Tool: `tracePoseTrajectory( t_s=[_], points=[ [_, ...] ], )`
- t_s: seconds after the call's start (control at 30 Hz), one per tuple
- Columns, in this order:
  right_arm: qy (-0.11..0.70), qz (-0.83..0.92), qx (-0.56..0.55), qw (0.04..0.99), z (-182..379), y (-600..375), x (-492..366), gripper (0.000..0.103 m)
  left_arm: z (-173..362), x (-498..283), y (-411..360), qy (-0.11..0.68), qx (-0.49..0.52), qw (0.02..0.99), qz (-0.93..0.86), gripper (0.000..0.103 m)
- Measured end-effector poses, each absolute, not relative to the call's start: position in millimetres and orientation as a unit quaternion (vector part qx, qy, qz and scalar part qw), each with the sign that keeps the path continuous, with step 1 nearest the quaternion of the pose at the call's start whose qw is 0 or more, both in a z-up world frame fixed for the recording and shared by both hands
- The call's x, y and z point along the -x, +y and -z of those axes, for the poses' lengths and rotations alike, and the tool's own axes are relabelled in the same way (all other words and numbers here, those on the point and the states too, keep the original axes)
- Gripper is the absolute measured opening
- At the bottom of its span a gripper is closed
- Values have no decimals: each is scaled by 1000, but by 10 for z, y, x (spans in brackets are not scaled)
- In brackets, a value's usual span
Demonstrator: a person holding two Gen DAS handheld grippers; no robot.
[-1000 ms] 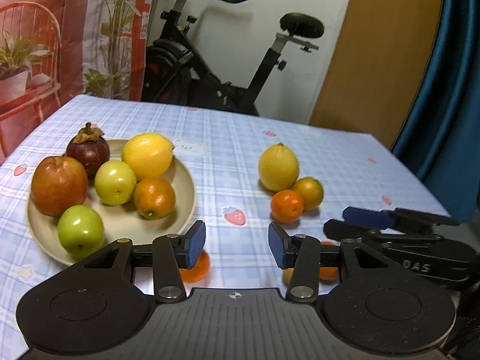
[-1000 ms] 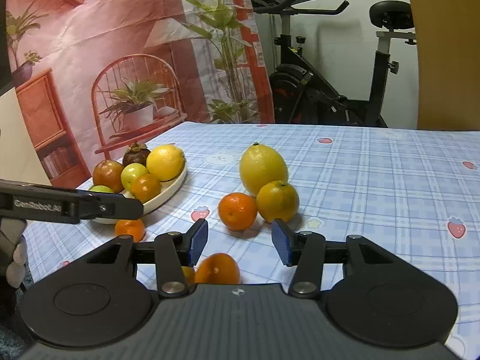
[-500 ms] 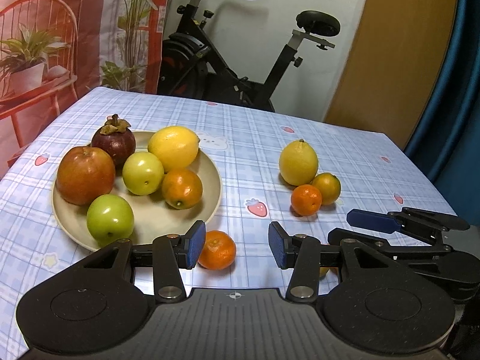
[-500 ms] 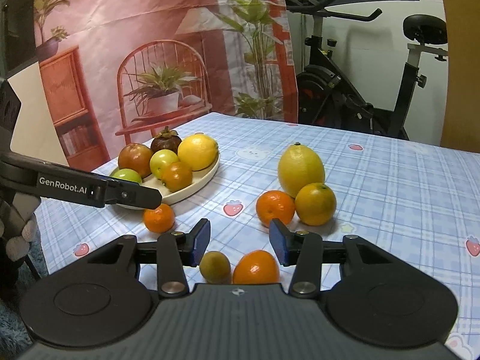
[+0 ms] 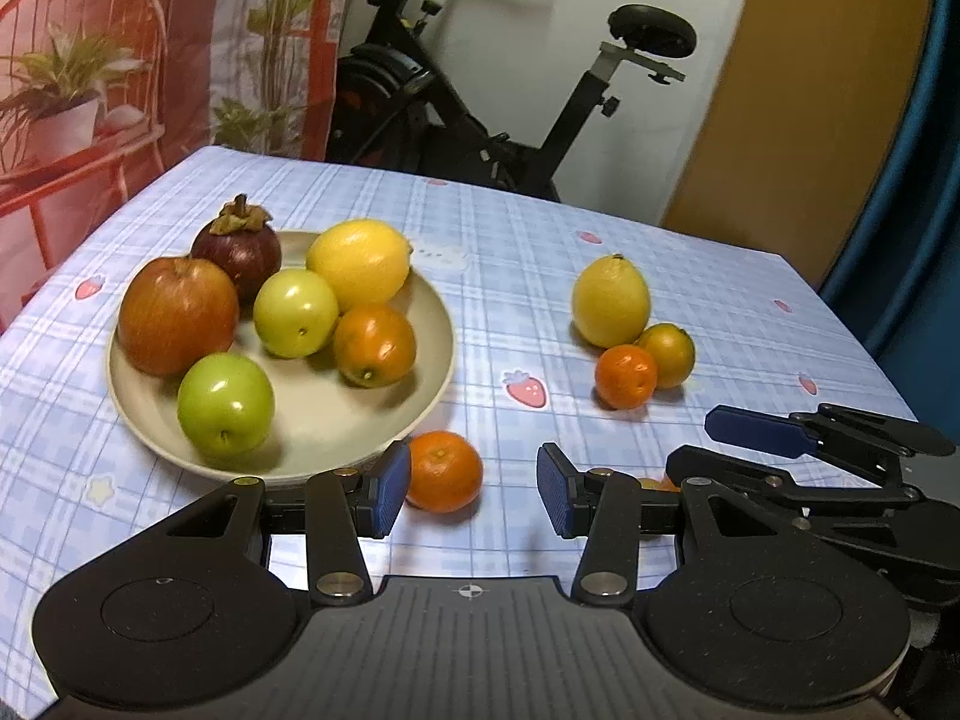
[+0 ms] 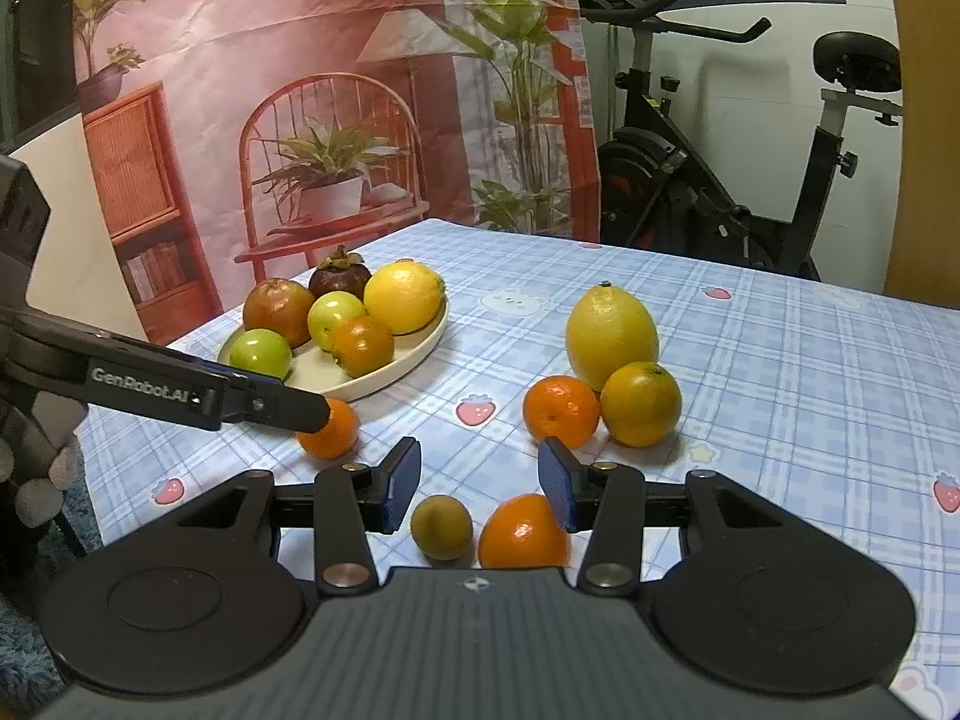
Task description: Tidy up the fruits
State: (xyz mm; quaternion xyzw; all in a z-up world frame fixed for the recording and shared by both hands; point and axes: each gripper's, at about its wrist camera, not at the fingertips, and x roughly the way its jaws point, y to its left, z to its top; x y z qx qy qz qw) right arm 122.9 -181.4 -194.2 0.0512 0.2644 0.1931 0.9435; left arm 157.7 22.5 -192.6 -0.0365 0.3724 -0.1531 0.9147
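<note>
Left gripper (image 5: 474, 489) is closing in on the mandarin (image 5: 444, 471) beside the plate (image 5: 420, 414), jaws narrow and empty; right gripper (image 6: 480, 492) likewise empty.

A cream plate (image 5: 432, 324) holds a red apple (image 5: 177, 315), a mangosteen (image 5: 240, 249), a lemon (image 5: 360, 264), two green apples (image 5: 225, 405) and an orange (image 5: 375, 345). A tangerine (image 5: 444, 471) lies just beside its near rim. Farther right, a second lemon (image 6: 612, 333) touches two oranges (image 6: 561, 411), while a small green fruit (image 6: 441, 527) and another orange (image 6: 522, 534) lie nearest the camera.
</note>
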Motion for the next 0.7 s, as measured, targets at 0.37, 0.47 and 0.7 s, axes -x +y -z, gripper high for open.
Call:
tracePoseTrajectory(
  t_s=[0.37, 0.47, 0.7],
  points=[
    [269, -202, -40, 941, 1972, -1765, -1238, 47, 1968, -1596, 213, 376, 38, 913, 150, 49],
    [268, -211, -34, 940, 1968, -1720, -1238, 47, 1976, -1604, 223, 378, 39, 913, 148, 49],
    [281, -232, -3, 931, 2000, -1544, -1246, 36, 1986, -1600, 213, 379, 38, 912, 150, 49]
  ],
)
